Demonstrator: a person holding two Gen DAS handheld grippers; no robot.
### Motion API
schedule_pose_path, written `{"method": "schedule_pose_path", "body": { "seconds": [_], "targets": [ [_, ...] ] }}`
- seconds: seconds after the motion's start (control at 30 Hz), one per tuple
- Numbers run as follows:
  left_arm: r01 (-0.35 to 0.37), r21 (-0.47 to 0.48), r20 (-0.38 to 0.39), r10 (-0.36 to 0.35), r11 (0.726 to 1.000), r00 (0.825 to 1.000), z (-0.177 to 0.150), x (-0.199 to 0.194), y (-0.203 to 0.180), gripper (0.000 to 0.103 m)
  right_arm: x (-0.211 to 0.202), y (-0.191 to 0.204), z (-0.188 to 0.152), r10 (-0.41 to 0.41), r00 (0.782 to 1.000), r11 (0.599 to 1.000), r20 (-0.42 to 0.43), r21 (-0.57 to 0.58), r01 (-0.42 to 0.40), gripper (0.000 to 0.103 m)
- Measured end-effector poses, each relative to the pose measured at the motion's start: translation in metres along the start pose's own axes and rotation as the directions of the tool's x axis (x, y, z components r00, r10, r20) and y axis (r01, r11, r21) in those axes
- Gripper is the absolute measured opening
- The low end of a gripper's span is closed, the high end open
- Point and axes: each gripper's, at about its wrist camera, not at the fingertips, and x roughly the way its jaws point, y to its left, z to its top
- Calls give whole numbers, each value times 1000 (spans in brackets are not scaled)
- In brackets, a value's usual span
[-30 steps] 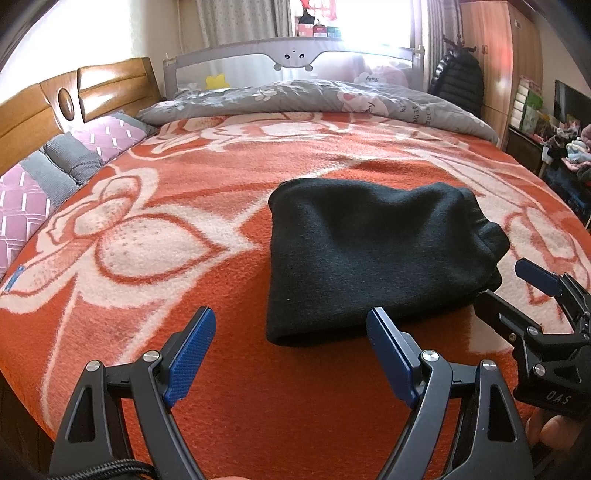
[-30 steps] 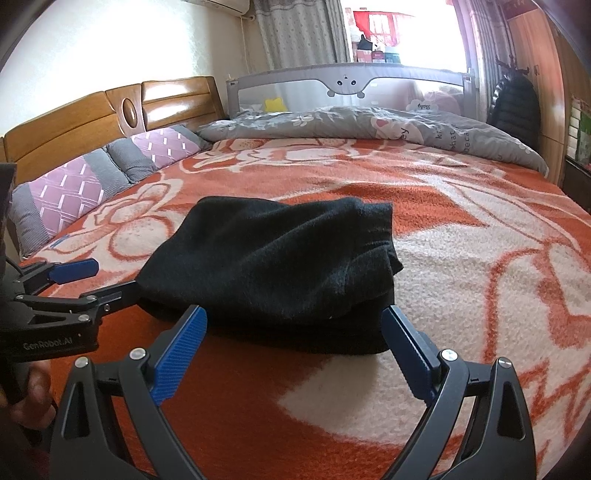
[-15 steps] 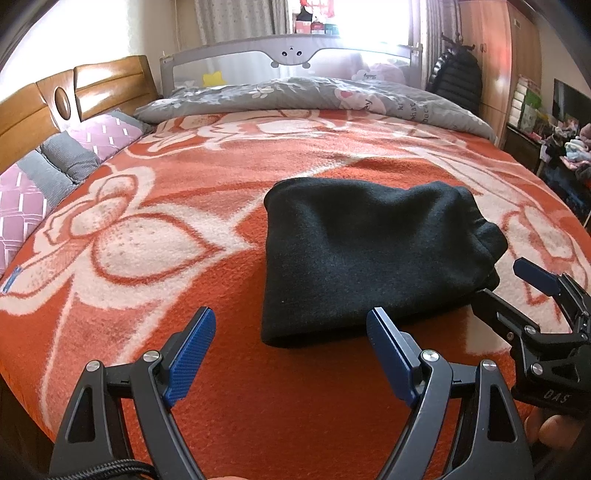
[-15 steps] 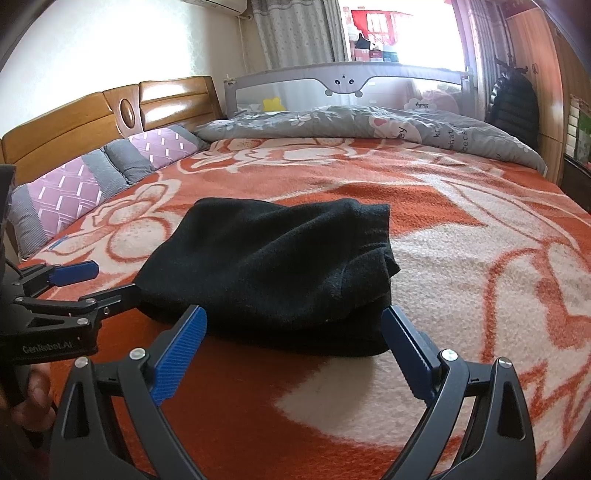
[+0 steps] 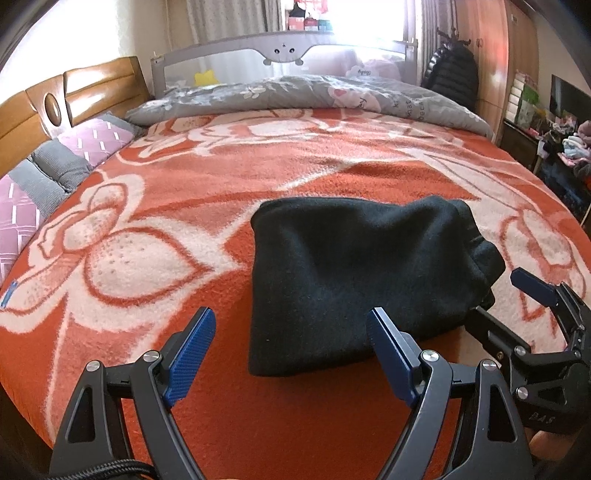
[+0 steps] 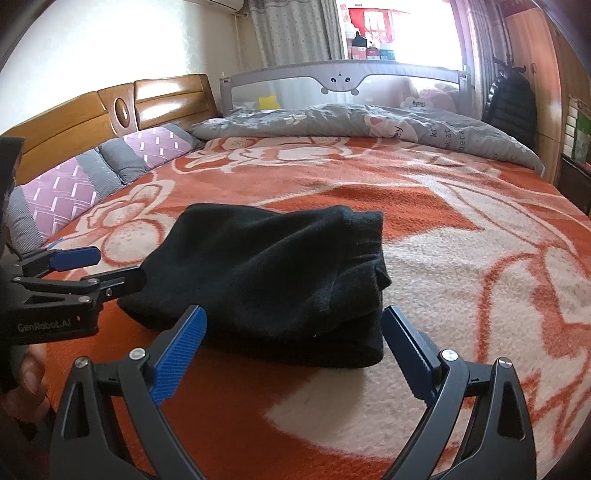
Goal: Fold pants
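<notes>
Lying folded into a compact bundle, the black pants (image 5: 354,280) rest on the orange floral blanket (image 5: 184,206) covering the bed. Left tongs (image 5: 291,347) and right tongs (image 6: 295,343) hover at the near edge, both spread apart and empty.

We see strong daylight from window (image 6: 399,33), blown-out glare there; fisheye bends edges, dark vignette at corners; centre sharp.
</notes>
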Motion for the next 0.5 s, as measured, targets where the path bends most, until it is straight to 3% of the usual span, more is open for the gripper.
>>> {"method": "schedule_pose_path", "body": {
  "seconds": [0.1, 0.5],
  "targets": [
    [9, -9, -30, -10, 1000, 999, -1, 4, 0, 84, 2, -1, 2, -1, 1000, 1000, -9, 2, 1, 96],
    [-9, 6, -27, 9, 1000, 1000, 1, -2, -4, 84, 3, 0, 4, 1, 1000, 1000, -9, 3, -1, 96]
  ]
}}
